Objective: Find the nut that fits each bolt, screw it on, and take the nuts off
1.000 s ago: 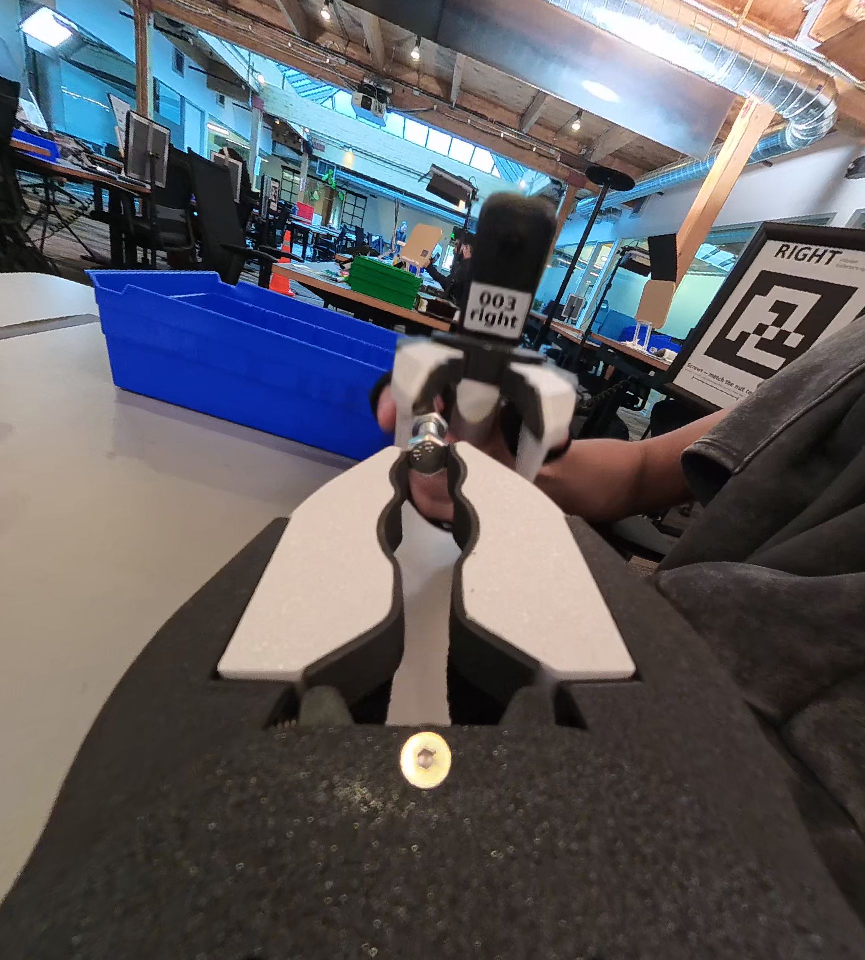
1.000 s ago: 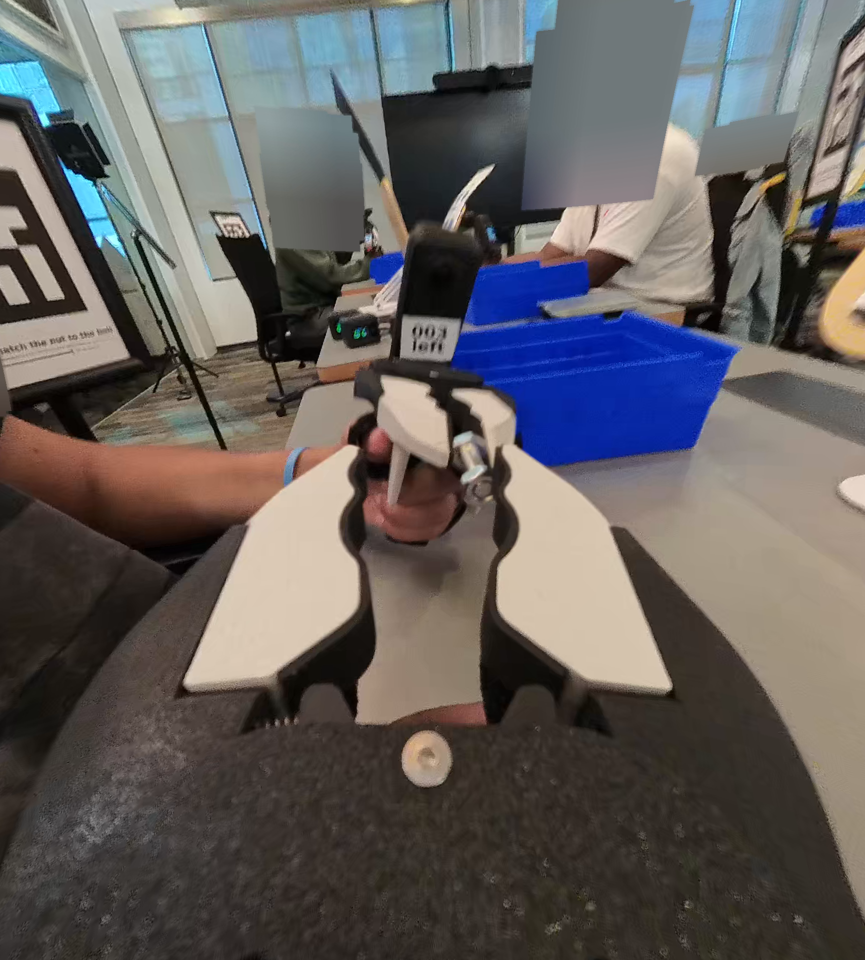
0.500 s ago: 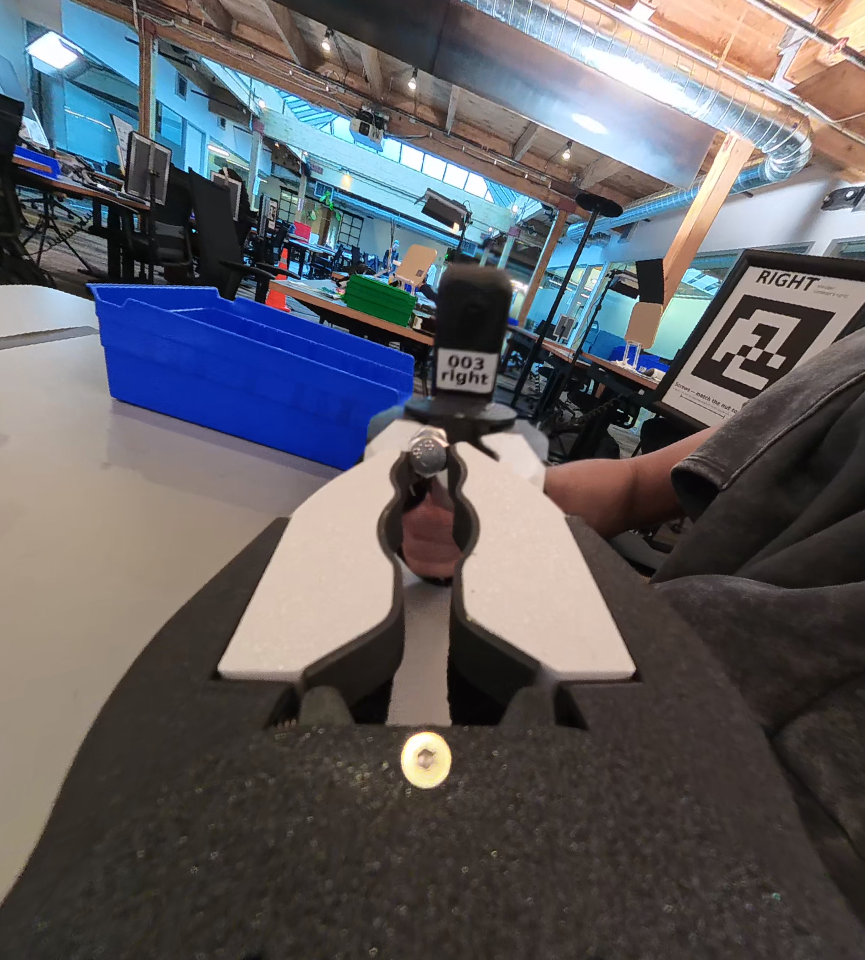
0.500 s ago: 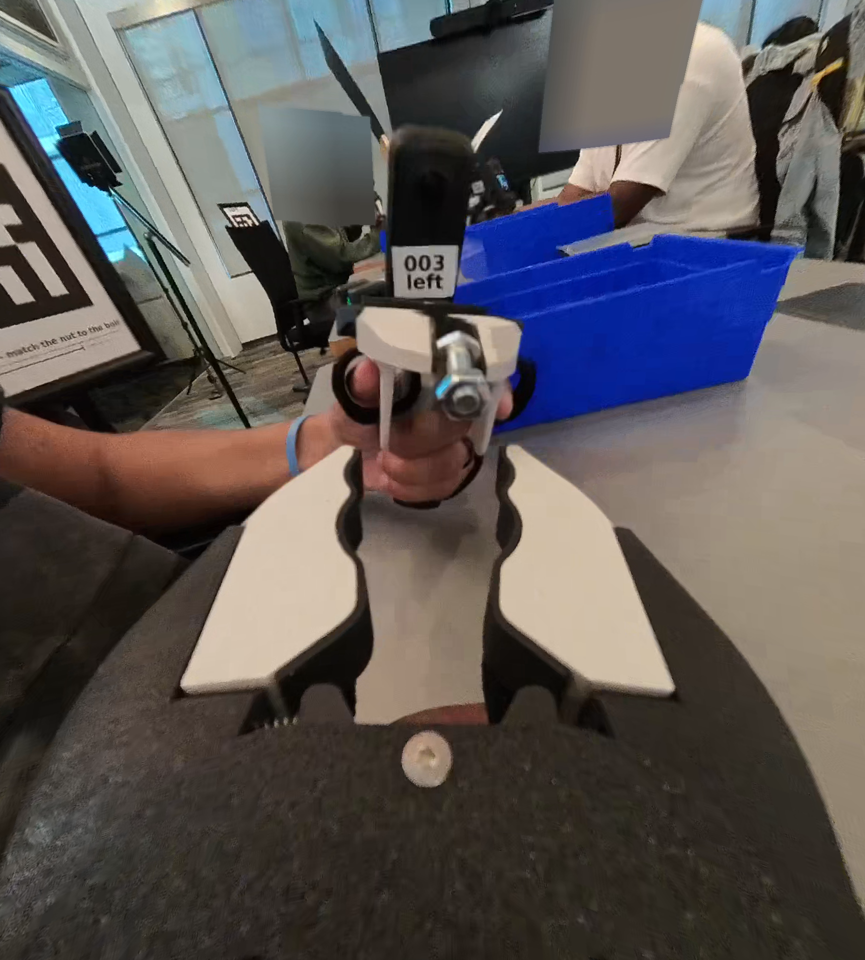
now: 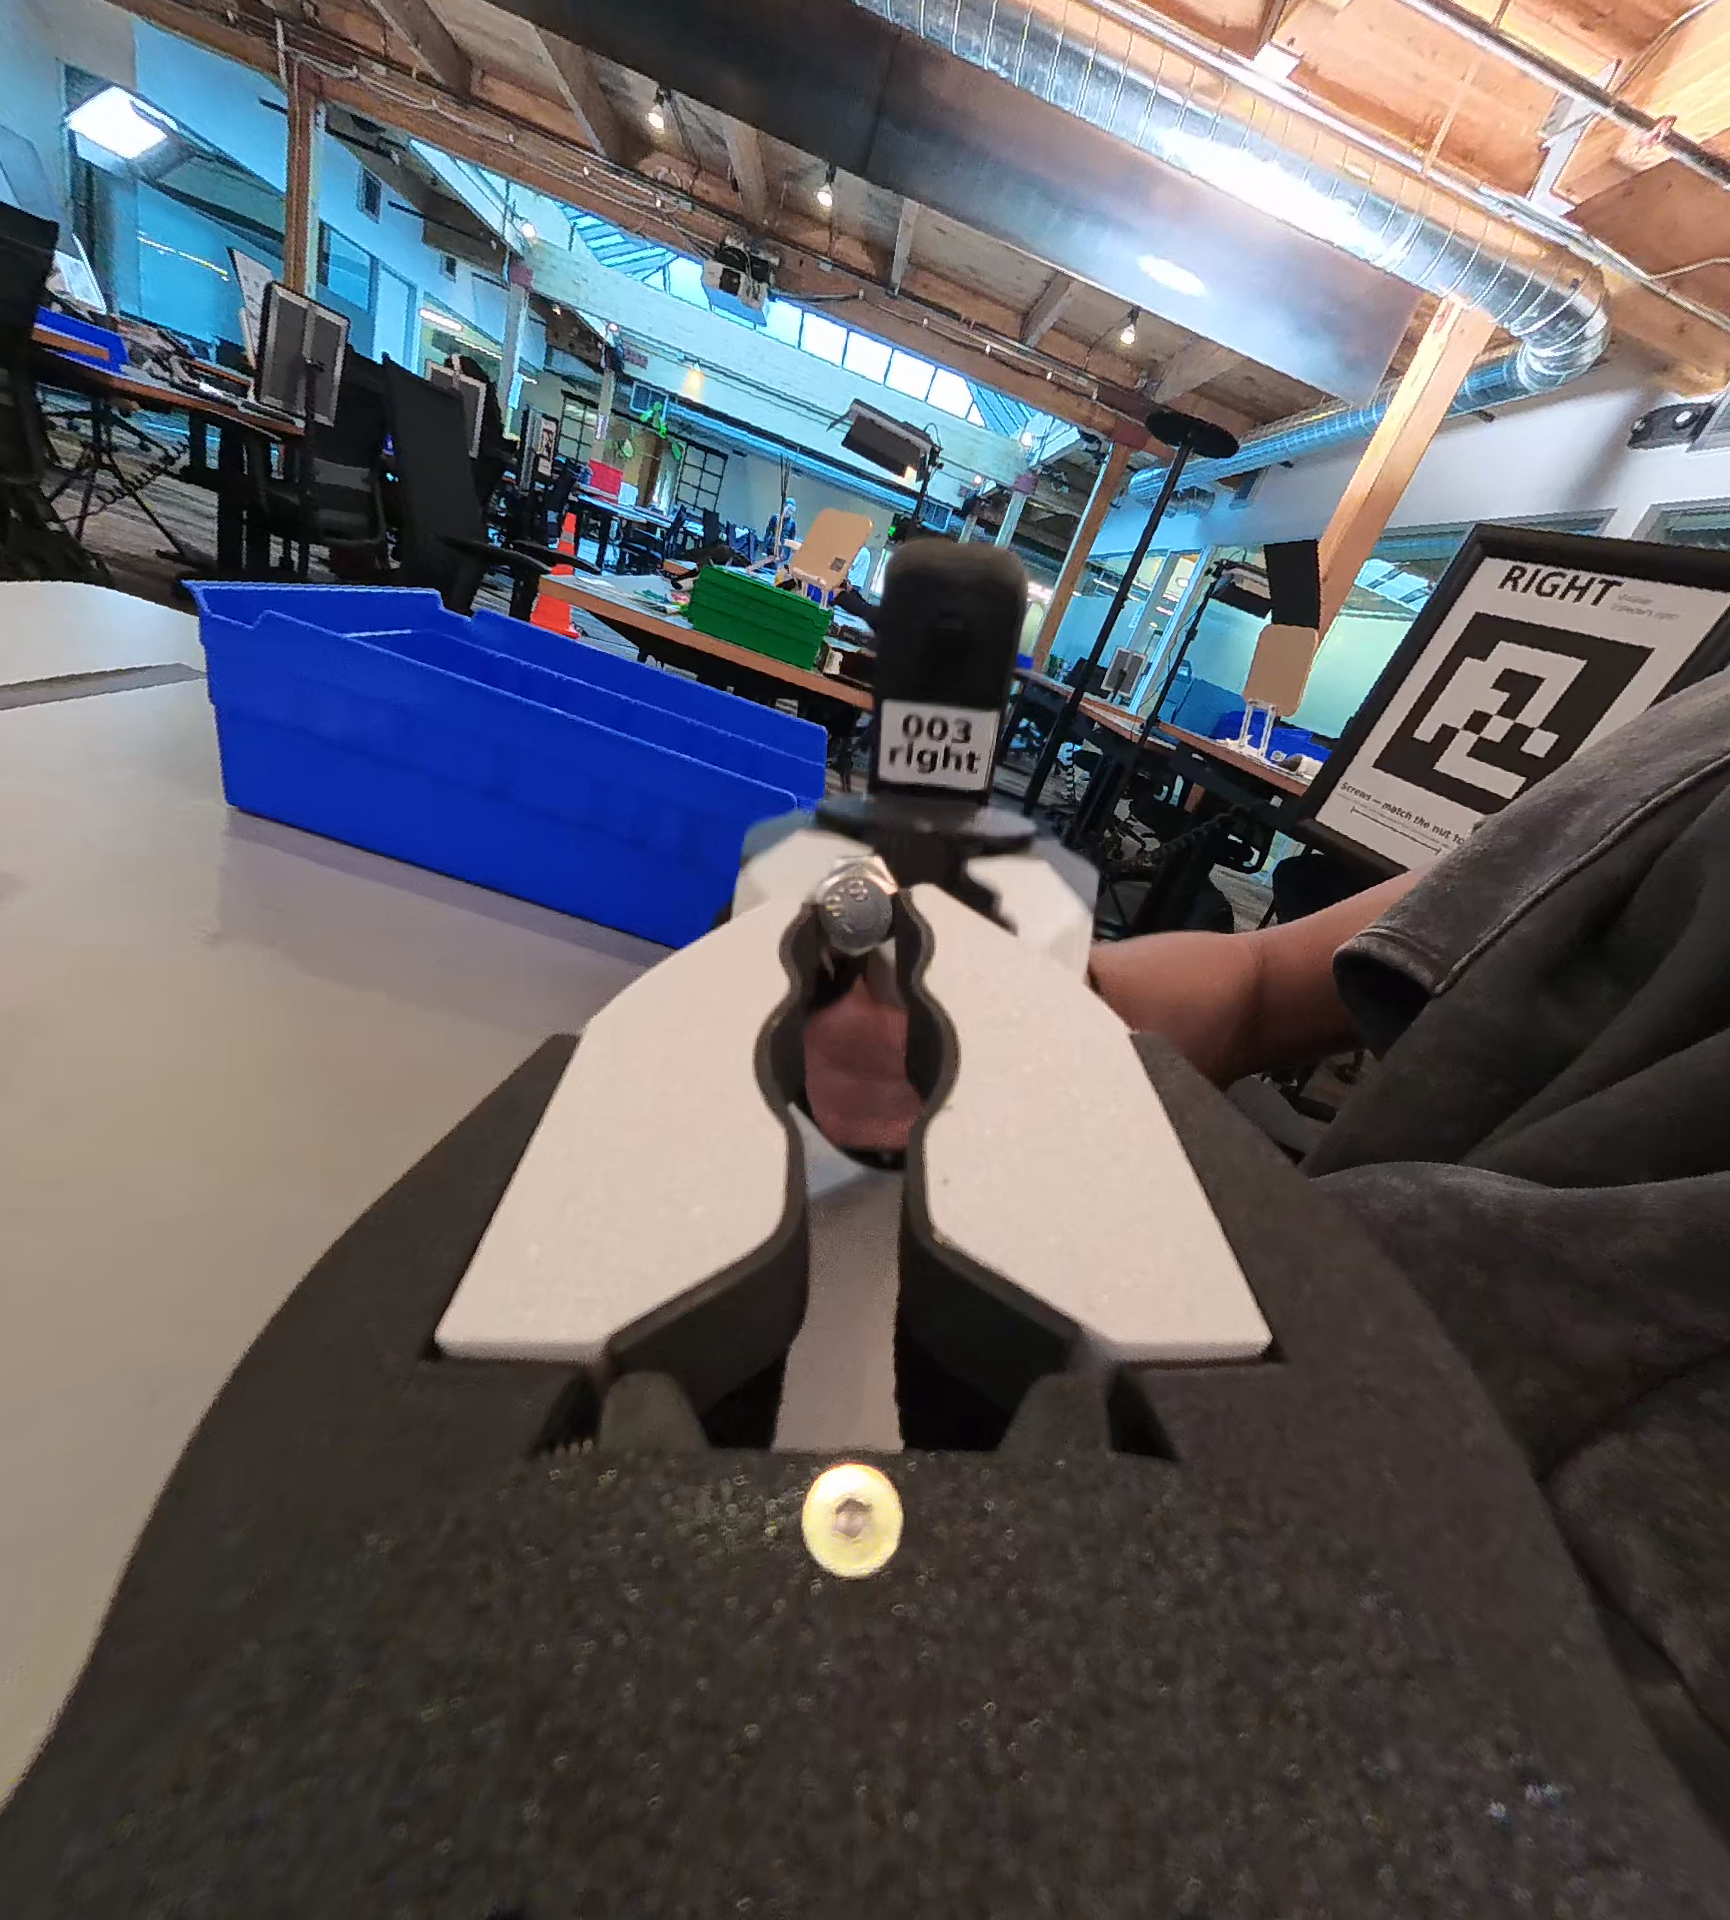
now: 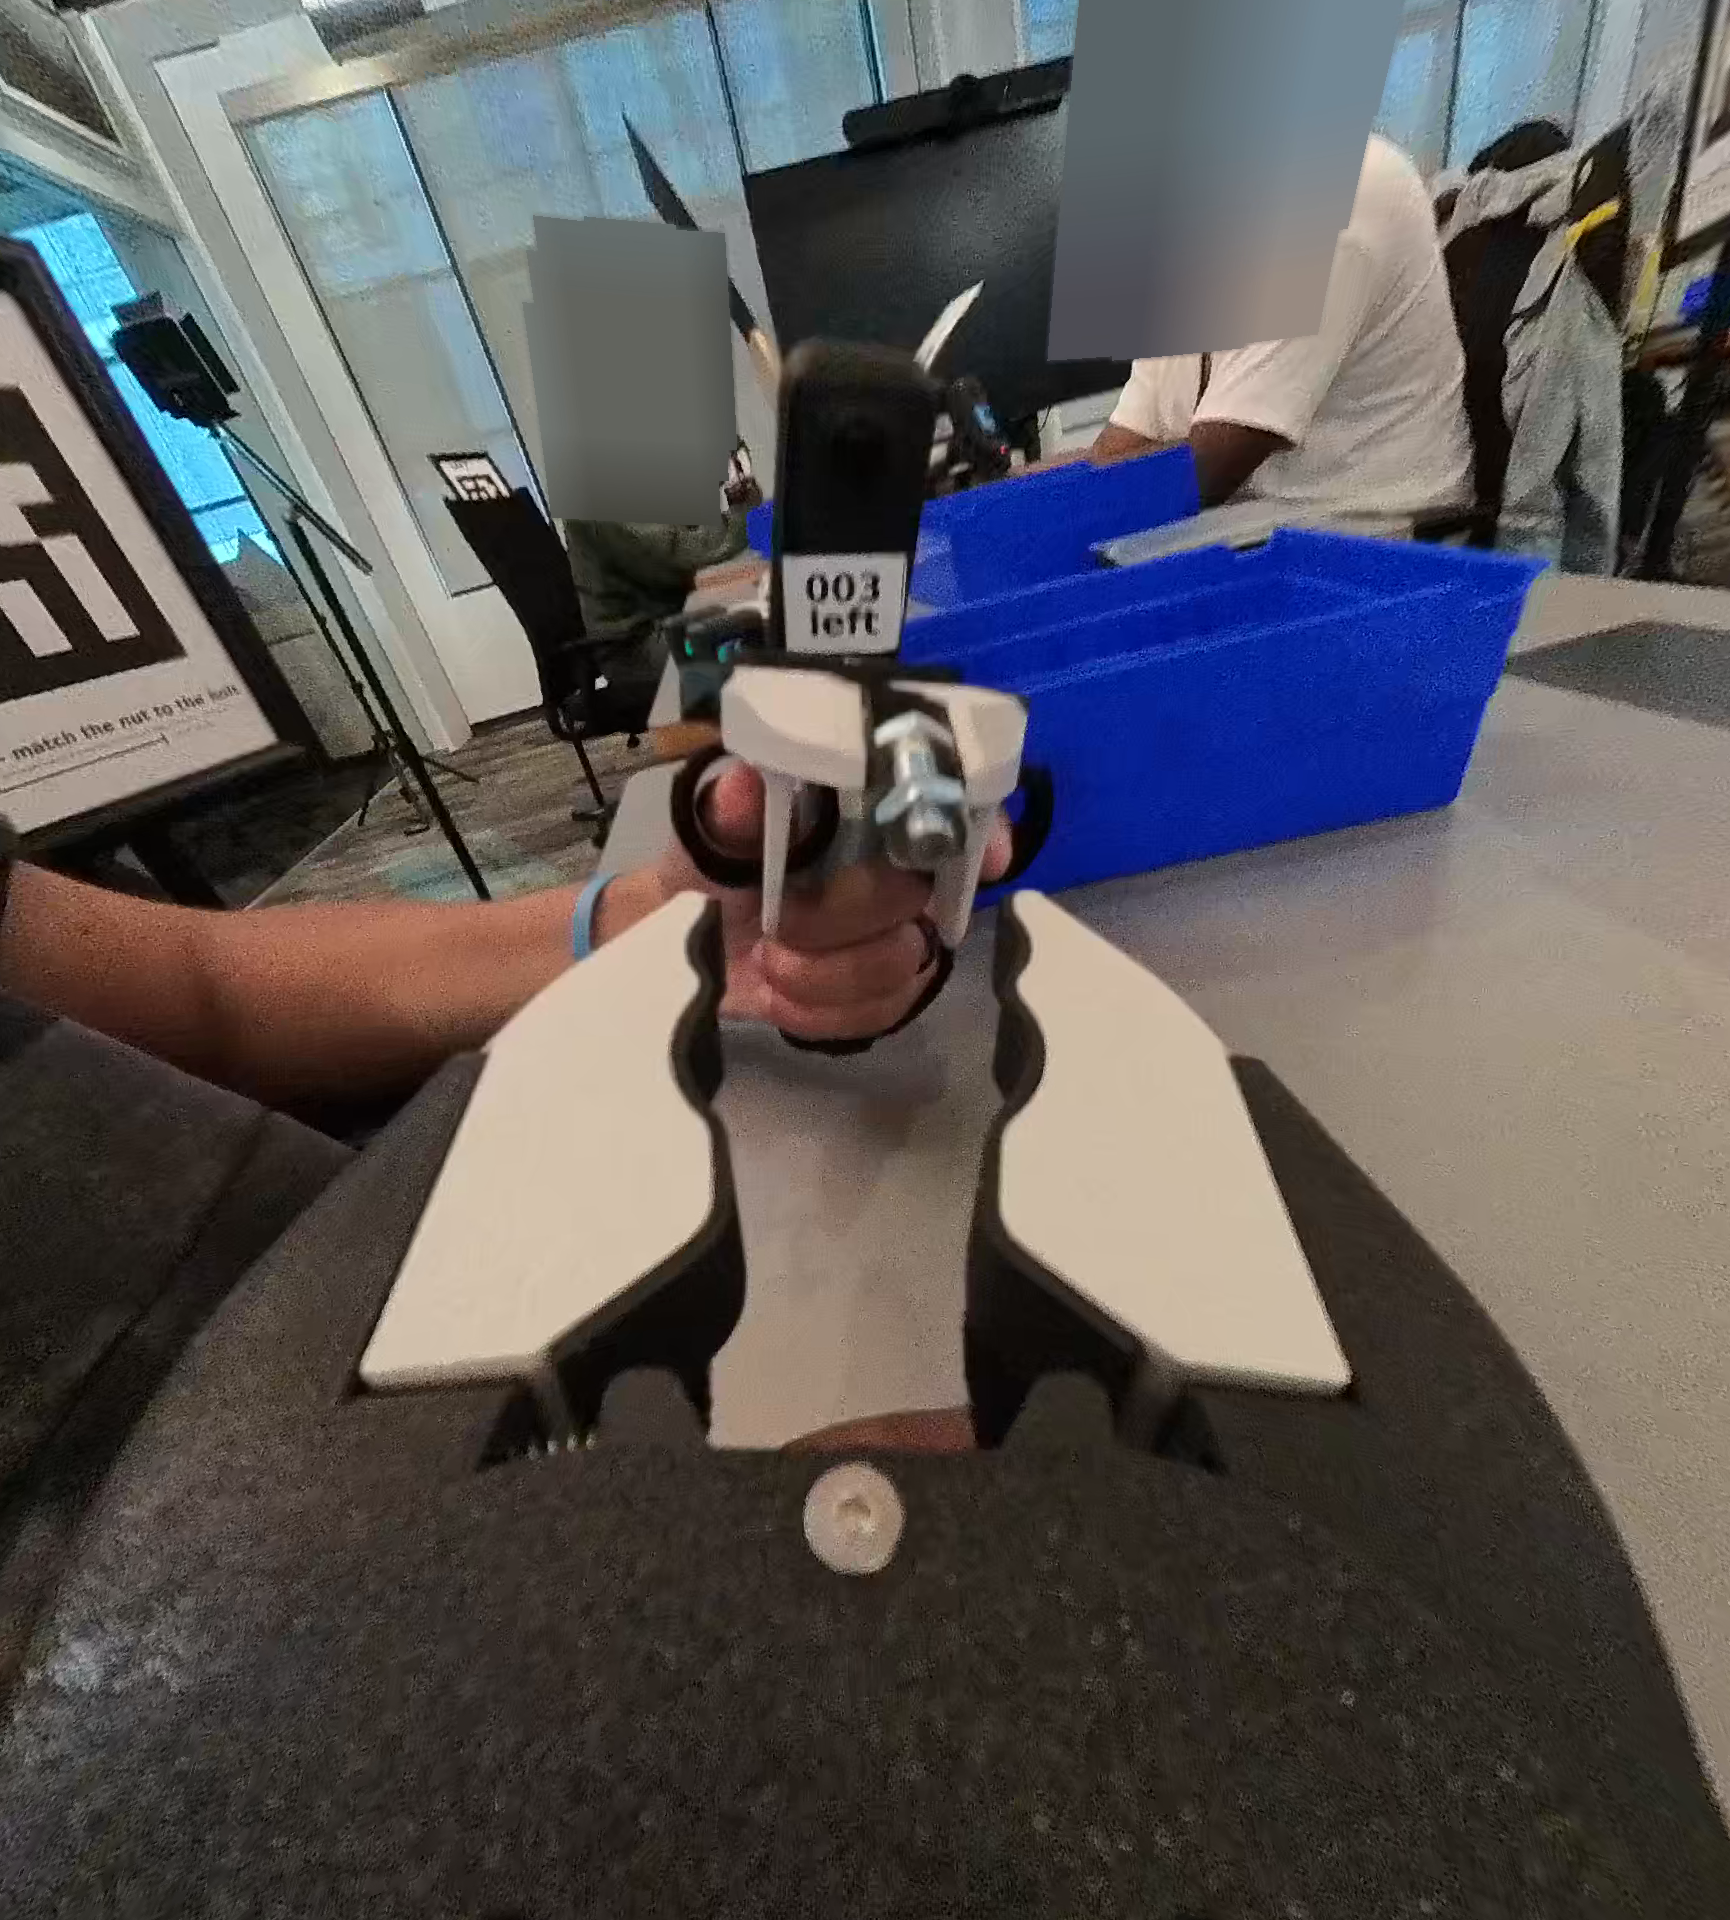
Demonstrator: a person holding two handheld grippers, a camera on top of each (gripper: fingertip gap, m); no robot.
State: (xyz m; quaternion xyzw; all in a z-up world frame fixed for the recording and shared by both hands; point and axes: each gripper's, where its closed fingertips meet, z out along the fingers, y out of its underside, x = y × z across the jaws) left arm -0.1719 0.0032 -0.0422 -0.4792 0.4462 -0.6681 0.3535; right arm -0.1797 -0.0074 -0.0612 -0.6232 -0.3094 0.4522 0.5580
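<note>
Left gripper (image 5: 856, 920) jaws narrow, pinching bolt (image 5: 853, 914) at tips, nut (image 6: 911, 805) threaded on. Right gripper (image 6: 856, 935) jaws wide, empty; backed off bolt since a second ago.

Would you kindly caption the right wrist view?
Open right gripper faces left gripper holding a bolt with nut, blue bin behind.

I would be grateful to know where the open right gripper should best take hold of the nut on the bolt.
Probably across two opposite flats of the hex nut, approaching head-on along the bolt axis. The left gripper clamps the head end; the threaded tip and nut point toward the open right gripper, leaving the nut's flats exposed.
</note>
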